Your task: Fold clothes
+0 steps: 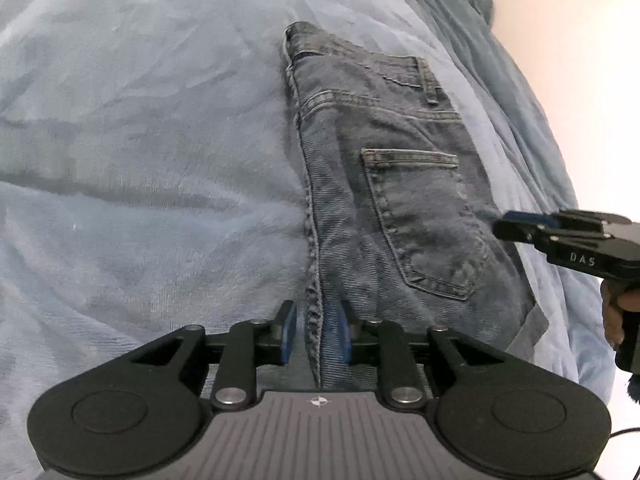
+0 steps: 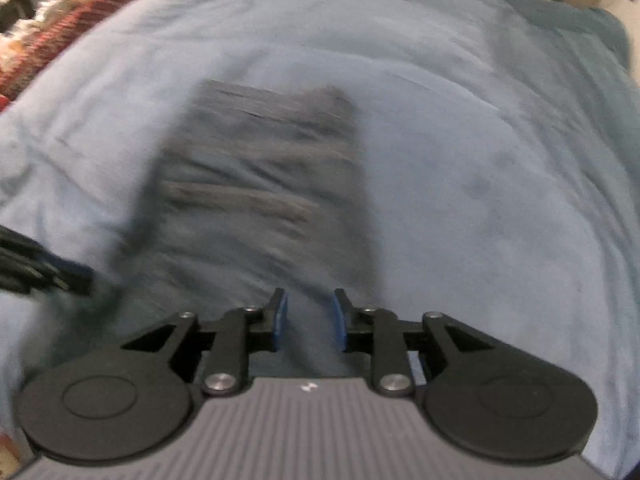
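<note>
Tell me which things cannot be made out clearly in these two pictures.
- Jeans: in the right wrist view, motion blur smears away the seams and pockets.
- Lower part of the jeans: left wrist view, hidden behind the left hand-held gripper.
- Right hand-held gripper: left wrist view, partly cut off by the right edge.

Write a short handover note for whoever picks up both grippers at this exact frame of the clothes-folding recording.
Left gripper: jaws slightly apart, straddling the near seam edge of the jeans; the pads do not look clamped on it.
Right gripper: jaws apart, nothing between them, over the near end of the jeans; this view is motion-blurred.
Jeans: lying lengthwise on the light blue blanket, already folded leg over leg, back pocket up, waistband at the far end.
Done: the lengthwise fold.
Left: probably folding them across into a shorter stack; regrip first, since neither gripper seems to hold cloth.
</note>
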### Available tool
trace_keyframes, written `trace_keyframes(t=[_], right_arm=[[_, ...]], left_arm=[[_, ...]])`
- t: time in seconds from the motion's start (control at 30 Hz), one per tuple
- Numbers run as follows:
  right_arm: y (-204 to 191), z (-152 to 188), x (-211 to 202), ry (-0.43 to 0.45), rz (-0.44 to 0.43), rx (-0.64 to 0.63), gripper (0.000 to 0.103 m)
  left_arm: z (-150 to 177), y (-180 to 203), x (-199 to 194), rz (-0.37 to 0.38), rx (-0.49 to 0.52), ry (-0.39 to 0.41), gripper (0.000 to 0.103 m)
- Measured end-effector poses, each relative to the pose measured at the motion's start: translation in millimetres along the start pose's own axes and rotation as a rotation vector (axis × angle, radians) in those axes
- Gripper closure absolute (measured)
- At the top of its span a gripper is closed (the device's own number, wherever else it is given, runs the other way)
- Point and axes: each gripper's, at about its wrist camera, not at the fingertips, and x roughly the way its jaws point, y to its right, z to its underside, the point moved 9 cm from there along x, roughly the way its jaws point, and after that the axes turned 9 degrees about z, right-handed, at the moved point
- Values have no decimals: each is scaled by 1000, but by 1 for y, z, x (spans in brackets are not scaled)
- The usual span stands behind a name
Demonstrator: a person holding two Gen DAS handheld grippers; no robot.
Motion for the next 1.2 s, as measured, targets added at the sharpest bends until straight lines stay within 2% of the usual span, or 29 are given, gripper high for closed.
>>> trace_keyframes(t=[0.1, 0.17, 0.23, 0.27, 0.33, 0.37, 0.4, 0.5, 0.6, 0.73, 0.93, 1.03, 1.2], right_arm=[[19, 8, 6, -6, -31, 37, 64], [26, 11, 14, -8, -40, 42, 64], [29, 13, 22, -18, -85, 64, 64], [28, 15, 24, -23, -113, 77, 64], [26, 16, 26, -31, -164, 95, 74], [24, 17, 26, -30, -157, 75, 86], [22, 17, 26, -29, -144, 49, 94], [13, 16, 12, 5, -72, -15, 99], [18, 13, -13, 39, -25, -6, 102], [28, 19, -27, 35, -16, 32, 103], [18, 26, 9, -3, -9, 1, 103], [19, 30, 19, -4, 3, -11, 103], [33, 36, 22, -33, 50, -12, 103]], left_arm=[[0, 6, 3, -18, 20, -10, 83], [1, 7, 5, -34, 34, -15, 83], [3, 2, 8, -47, 35, -19, 81], [3, -1, 10, -52, 34, -20, 80], [4, -4, 12, -51, 26, -24, 79], [5, -5, 13, -49, 23, -25, 80], [5, -5, 13, -49, 27, -27, 79], [7, -3, 11, -50, 46, -37, 79], [5, 1, 3, -32, 49, -37, 80], [-6, 10, -5, 15, 73, -1, 72], [-20, -10, 30, -12, 29, 18, 68], [-18, -17, 43, -25, 63, 20, 66], [-15, -13, 35, -49, 93, 18, 66]])
